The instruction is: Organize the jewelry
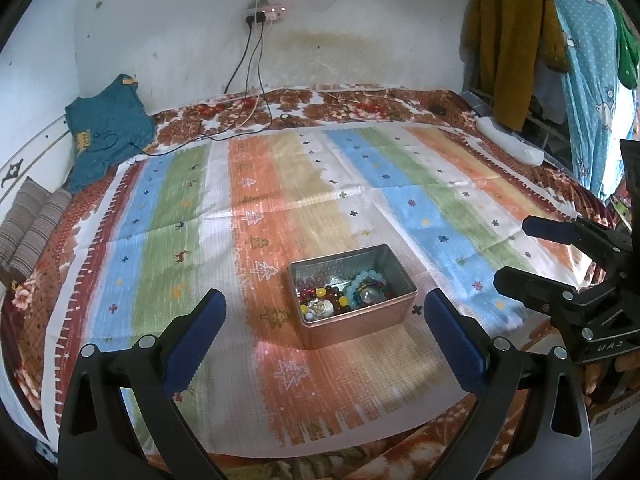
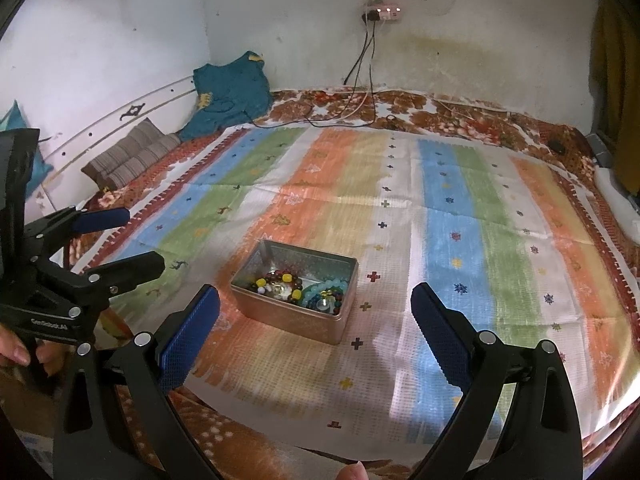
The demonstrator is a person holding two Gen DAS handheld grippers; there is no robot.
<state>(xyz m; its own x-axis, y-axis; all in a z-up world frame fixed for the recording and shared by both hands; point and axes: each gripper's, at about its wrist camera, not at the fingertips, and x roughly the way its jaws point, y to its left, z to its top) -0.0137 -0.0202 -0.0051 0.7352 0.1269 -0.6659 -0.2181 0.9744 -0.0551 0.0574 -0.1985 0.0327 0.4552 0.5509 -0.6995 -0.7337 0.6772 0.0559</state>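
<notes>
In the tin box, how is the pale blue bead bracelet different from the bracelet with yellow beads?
The pale blue bead bracelet has uniform translucent blue beads; the bracelet with yellow beads mixes dark and yellow ones. The blue one lies at the right end of the tin box in the right wrist view, the mixed one left of it. Both lie loose inside.

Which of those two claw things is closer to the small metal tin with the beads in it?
Hard to call; perhaps the left. The left gripper hovers open just short of the rectangular metal tin, tin between its fingers. The right gripper hovers open similarly, tin nearer its left finger.

Beads in the tin too small to separate; right gripper cut off at frame edge
</notes>
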